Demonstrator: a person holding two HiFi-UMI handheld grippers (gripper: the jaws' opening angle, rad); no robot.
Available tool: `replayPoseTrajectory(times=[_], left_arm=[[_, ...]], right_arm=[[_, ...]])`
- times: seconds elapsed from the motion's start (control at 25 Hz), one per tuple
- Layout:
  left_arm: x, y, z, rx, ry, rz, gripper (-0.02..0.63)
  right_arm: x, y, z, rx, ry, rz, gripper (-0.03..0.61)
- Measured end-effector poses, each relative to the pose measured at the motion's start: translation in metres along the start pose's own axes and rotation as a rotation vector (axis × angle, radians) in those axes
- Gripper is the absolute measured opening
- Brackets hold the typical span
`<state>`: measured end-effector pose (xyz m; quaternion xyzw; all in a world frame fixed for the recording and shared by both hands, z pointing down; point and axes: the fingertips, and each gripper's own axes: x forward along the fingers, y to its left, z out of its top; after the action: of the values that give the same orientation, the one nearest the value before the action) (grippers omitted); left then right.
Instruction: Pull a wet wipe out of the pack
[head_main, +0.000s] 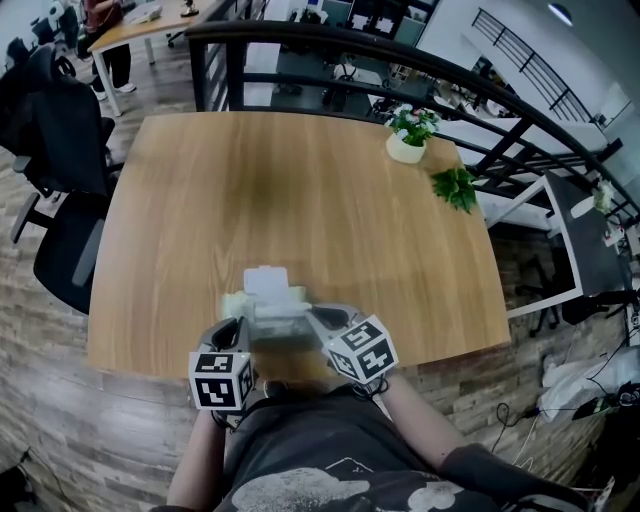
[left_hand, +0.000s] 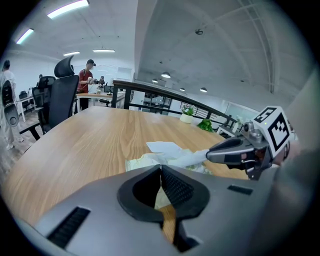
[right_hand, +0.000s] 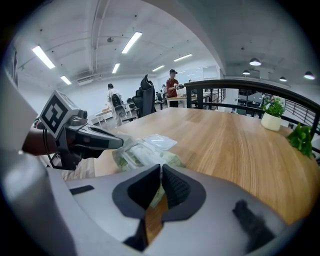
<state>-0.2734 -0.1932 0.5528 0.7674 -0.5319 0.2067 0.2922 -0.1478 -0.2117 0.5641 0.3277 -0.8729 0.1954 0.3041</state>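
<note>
The pale green wet wipe pack (head_main: 272, 312) lies near the front edge of the wooden table (head_main: 300, 190), its white lid flap (left_hand: 162, 146) standing open. My left gripper (head_main: 240, 322) is at the pack's left end; in the right gripper view its tips (right_hand: 120, 142) are shut on the crinkled edge of the pack (right_hand: 145, 152). My right gripper (head_main: 312, 315) is at the pack's right side. In the left gripper view its tips (left_hand: 209, 156) are shut on a white wipe (left_hand: 192, 159) stretched out from the pack (left_hand: 145, 161).
A potted plant (head_main: 408, 135) and a green sprig (head_main: 455, 187) sit at the table's far right corner. A black office chair (head_main: 65, 250) stands left of the table and a dark railing (head_main: 330, 45) runs behind it. People stand at a far desk (left_hand: 87, 80).
</note>
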Motion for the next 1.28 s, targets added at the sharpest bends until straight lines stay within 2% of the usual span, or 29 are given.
replayPoseTrajectory(times=[0.28,0.76,1.28], left_arm=[[-0.001,-0.001,-0.002,-0.006,0.002,0.028,0.015],[0.0,-0.003,-0.007,-0.067,0.006,0.103,0.015],[-0.007,-0.031,0.002,-0.068,-0.048,0.181,0.017]], right_arm=[[-0.008,-0.007,-0.001,0.007,-0.005,0.025,0.031],[-0.025,-0.017,0.004,-0.057,-0.03,0.056,0.032],[-0.063,-0.031,0.006,-0.053,-0.136,0.11,0.031]])
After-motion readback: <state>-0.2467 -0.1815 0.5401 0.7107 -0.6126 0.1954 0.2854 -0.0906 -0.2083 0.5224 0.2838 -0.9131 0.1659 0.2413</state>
